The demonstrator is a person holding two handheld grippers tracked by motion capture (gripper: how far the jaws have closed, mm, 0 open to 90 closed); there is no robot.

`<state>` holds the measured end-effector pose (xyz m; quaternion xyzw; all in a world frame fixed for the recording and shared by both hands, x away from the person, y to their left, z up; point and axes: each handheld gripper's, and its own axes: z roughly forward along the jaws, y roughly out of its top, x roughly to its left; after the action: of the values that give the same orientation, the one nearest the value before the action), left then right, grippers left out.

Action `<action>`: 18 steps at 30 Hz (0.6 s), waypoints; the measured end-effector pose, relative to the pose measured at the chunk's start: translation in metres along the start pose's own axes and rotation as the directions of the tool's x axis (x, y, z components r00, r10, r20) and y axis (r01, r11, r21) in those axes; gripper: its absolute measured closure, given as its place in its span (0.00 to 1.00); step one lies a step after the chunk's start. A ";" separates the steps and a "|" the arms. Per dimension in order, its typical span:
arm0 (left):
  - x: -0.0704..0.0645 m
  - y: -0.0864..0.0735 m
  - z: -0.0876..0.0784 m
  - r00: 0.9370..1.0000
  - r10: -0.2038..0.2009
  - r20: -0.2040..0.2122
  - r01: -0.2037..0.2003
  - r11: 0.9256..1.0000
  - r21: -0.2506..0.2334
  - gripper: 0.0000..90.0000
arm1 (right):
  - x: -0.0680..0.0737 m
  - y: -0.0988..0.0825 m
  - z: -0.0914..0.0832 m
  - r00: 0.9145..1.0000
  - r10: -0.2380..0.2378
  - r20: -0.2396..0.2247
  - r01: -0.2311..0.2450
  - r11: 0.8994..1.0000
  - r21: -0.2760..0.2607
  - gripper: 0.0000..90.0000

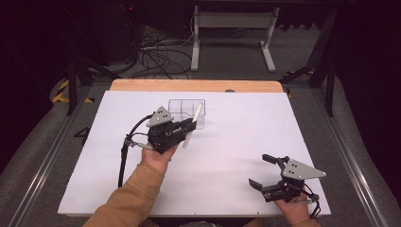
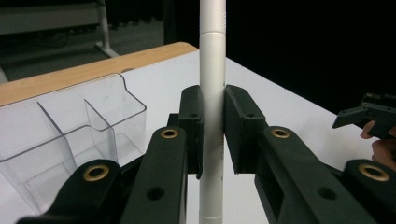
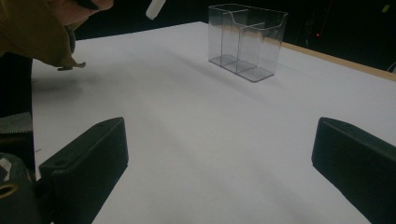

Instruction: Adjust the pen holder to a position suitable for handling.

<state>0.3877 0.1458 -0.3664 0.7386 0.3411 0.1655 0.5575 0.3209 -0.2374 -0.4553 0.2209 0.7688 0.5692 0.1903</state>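
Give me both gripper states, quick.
Left gripper: closed on the white pen, beside the clear organizer.
Right gripper: open, holding nothing.

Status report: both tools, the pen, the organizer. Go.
Left tool shut on white pen, beside clear organizer. Right tool open, holds nothing. Nothing between pen and organizer.

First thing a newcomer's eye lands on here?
The white pen clamped upright between the left gripper's jaws, raised beside the clear plastic organizer at the far middle of the white table. Then the right gripper, jaws wide open, holding nothing, at the near right corner.
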 end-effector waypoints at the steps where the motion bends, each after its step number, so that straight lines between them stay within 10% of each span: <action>1: 0.001 0.002 0.001 1.000 0.004 -0.004 -0.004 1.000 0.005 0.87 | 0.000 0.000 0.000 1.000 0.000 0.000 0.000 1.000 0.000 0.04; 18: 0.016 0.035 0.011 0.999 0.030 -0.044 -0.029 0.999 0.016 0.87 | -0.001 0.000 0.000 1.000 0.003 -0.002 -0.003 1.000 0.002 0.04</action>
<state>0.4174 0.1438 -0.3394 0.7441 0.3435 0.1874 0.5415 0.3211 -0.2381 -0.4555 0.2216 0.7691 0.5691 0.1883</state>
